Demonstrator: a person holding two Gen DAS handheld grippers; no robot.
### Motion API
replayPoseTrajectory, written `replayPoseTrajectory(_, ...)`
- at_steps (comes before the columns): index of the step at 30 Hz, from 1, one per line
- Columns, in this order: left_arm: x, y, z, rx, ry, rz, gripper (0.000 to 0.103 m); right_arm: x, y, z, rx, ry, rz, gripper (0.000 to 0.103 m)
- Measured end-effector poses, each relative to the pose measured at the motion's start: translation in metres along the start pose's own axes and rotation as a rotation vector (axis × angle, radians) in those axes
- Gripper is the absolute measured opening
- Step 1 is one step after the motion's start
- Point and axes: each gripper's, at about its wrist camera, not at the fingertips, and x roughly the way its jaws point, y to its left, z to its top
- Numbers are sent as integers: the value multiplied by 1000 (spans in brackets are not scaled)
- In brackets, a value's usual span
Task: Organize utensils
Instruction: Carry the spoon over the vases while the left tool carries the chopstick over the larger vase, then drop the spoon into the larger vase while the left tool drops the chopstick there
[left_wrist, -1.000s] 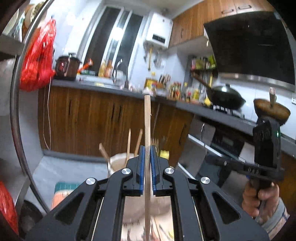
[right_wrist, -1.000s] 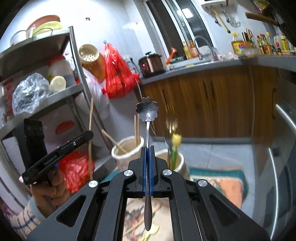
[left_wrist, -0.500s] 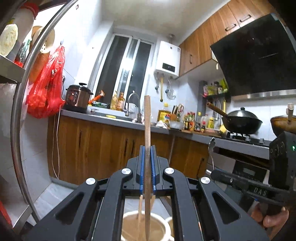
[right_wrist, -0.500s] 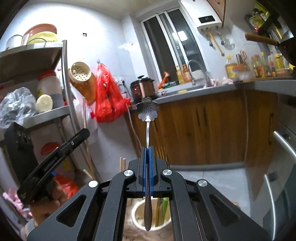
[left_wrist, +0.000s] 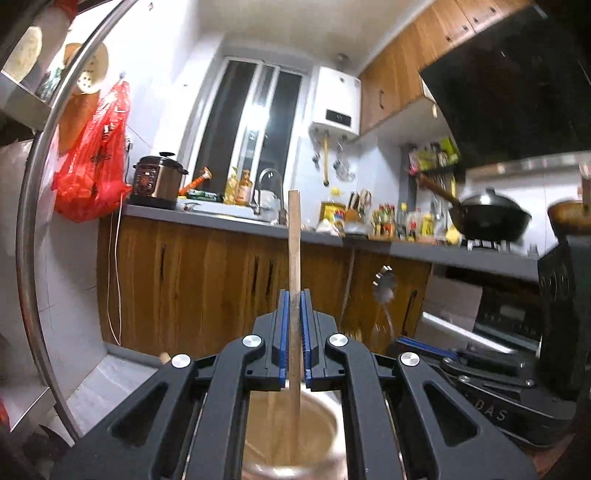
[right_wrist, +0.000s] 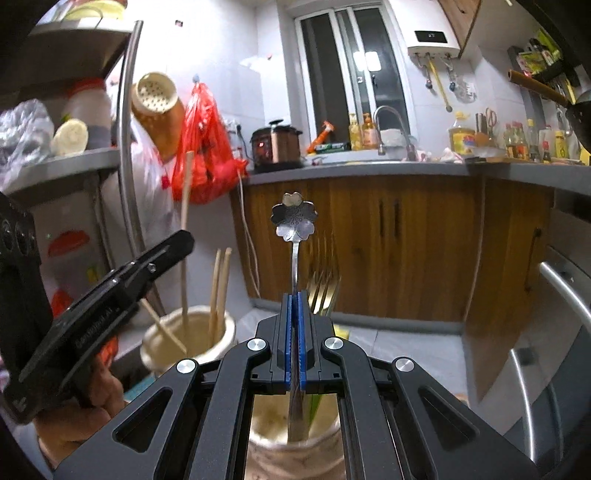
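My left gripper (left_wrist: 294, 295) is shut on a wooden chopstick (left_wrist: 294, 236) that stands upright. Its lower end reaches into a beige holder (left_wrist: 317, 435) right under the jaws. In the right wrist view that holder (right_wrist: 192, 343) stands at the left with several chopsticks in it, and the left gripper (right_wrist: 177, 243) hangs over it. My right gripper (right_wrist: 294, 297) is shut on a metal spoon with a flower-shaped bowl (right_wrist: 294, 221). The spoon's handle points down into a second pale holder (right_wrist: 295, 454), which also has forks (right_wrist: 325, 291) in it.
A metal rack (right_wrist: 127, 147) with jars and bags stands at the left, with a red bag (right_wrist: 203, 155) hanging beside it. Wooden cabinets (right_wrist: 406, 240) and a counter with a sink run along the back. An oven handle (right_wrist: 565, 291) is at the right.
Both grippers have moved forward and down over the two holders, which now sit under the jaws. The chopstick's lower end now dips into the beige holder. Both grips are unchanged.
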Motion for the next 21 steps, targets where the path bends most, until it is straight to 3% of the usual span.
replayPoseTrajectory(12, 8, 0, -25, 49, 145, 58, 6, 9, 6, -17, -22, 102, -12, 4)
replayPoseTrajectory(21, 11, -1, -27, 63, 183, 72, 6, 19, 9, -22, -24, 149, -21, 4)
